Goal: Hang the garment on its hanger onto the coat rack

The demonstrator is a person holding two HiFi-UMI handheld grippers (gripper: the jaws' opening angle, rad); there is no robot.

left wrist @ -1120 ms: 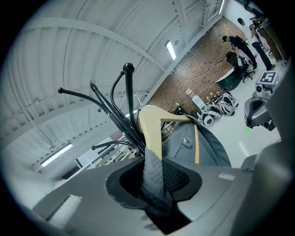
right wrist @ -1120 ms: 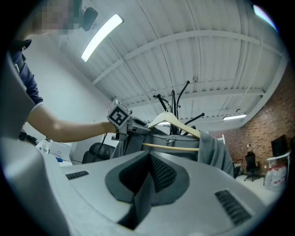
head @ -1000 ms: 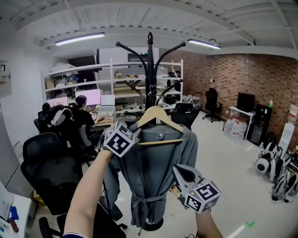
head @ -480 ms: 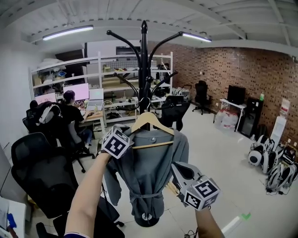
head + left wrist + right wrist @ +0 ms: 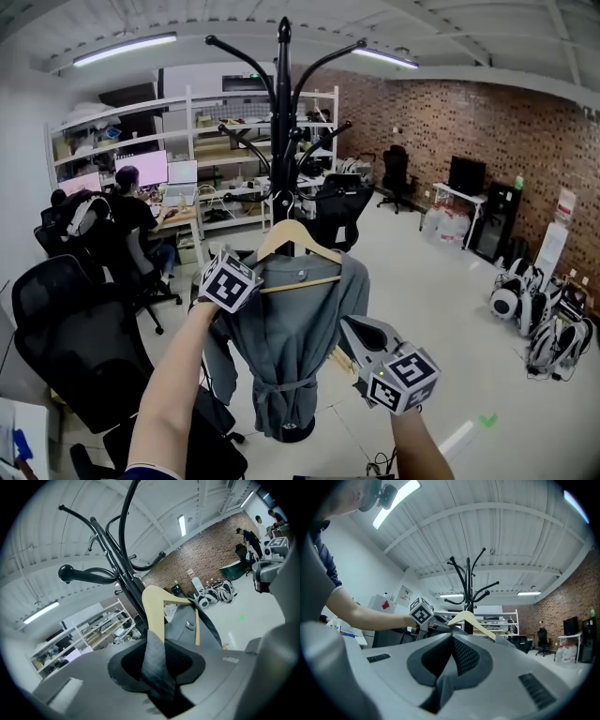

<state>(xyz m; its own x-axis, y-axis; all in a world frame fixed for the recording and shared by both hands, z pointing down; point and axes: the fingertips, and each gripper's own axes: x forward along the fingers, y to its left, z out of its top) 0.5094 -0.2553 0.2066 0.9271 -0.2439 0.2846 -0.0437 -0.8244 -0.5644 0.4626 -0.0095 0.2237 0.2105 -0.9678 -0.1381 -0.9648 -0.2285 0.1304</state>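
Office; left gripper (image 5: 158,665) clamps garment (image 5: 286,347)

My grey garment (image 5: 281,337) hangs straight down from its pale wooden hanger (image 5: 294,232), belt tied at the waist, just in front of the black coat rack (image 5: 283,112), below its curved arms.

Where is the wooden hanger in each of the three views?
Head view: the wooden hanger is at centre, in front of the rack's pole.
Left gripper view: centre, rising just beyond the jaws.
Right gripper view: centre, small, just above the jaws.
Shared landmark: the black coat rack stands right behind it in every view.
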